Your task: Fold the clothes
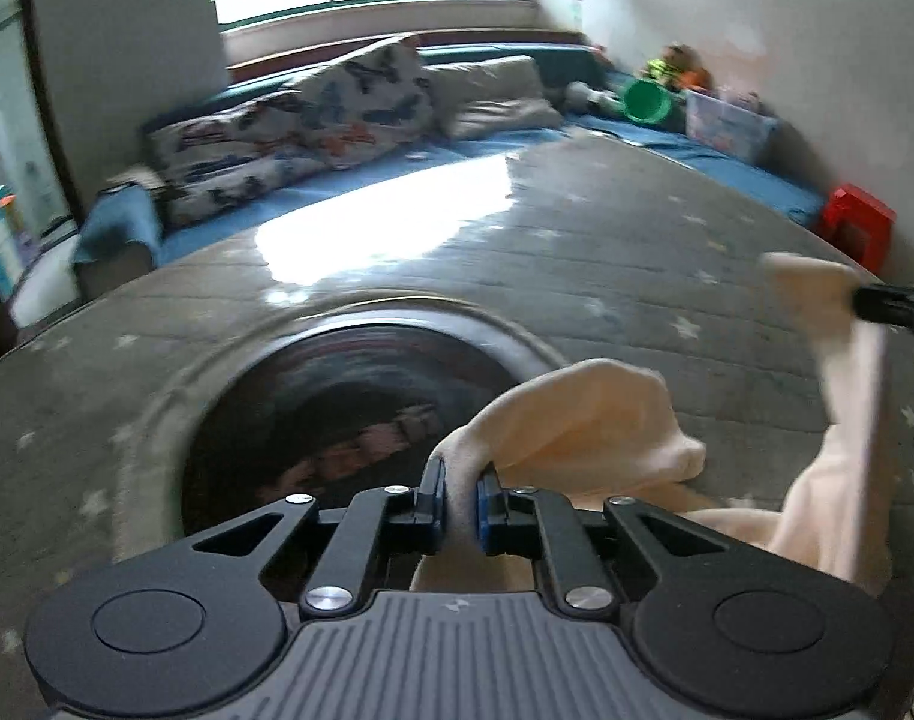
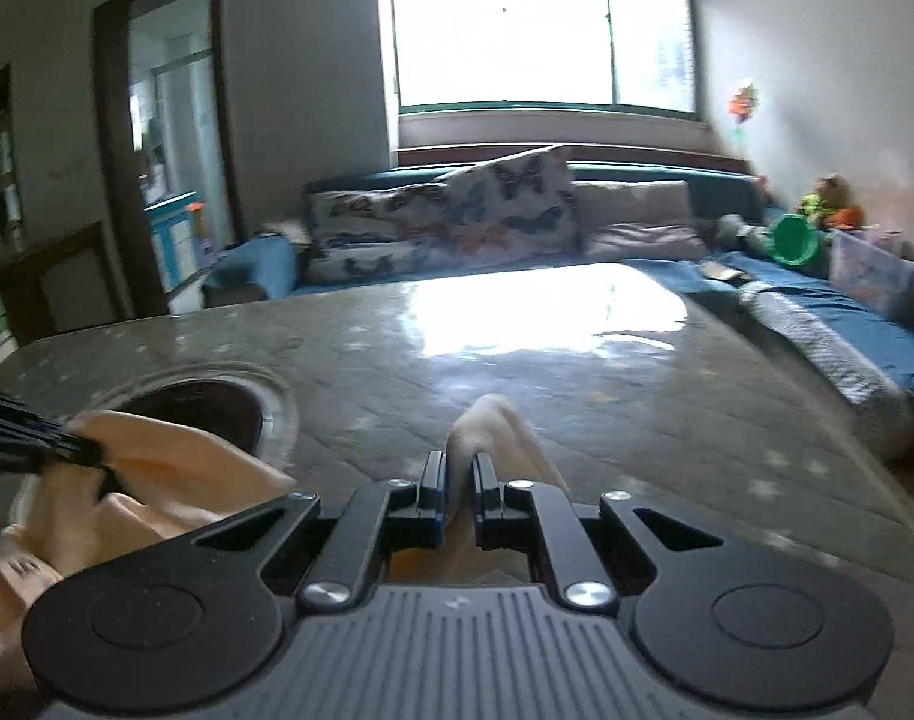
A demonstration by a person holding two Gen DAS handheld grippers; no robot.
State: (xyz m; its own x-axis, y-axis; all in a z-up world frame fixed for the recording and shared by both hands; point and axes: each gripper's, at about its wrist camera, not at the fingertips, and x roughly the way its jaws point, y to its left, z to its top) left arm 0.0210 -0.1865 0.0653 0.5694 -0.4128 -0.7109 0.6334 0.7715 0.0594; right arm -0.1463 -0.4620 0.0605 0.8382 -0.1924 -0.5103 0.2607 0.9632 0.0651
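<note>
A cream-coloured garment (image 1: 583,414) hangs bunched above the grey star-patterned table cover (image 1: 577,252). My left gripper (image 1: 460,480) is shut on one pinched fold of it. The right gripper (image 1: 862,300) comes in from the right edge of the left wrist view, clamped on another corner of the same cloth. In the right wrist view my right gripper (image 2: 459,468) is shut on a peak of the cream garment (image 2: 493,420). At the left of that view the left gripper (image 2: 88,453) grips more of the cloth (image 2: 175,474).
A round dark opening (image 1: 337,408) with a raised rim sits in the table cover (image 2: 577,396), just beyond the left gripper. Behind the table runs a blue sofa (image 2: 817,294) with butterfly pillows (image 2: 457,210), a green bowl (image 2: 791,240) and a clear box (image 1: 727,120). A red stool (image 1: 856,219) stands at right.
</note>
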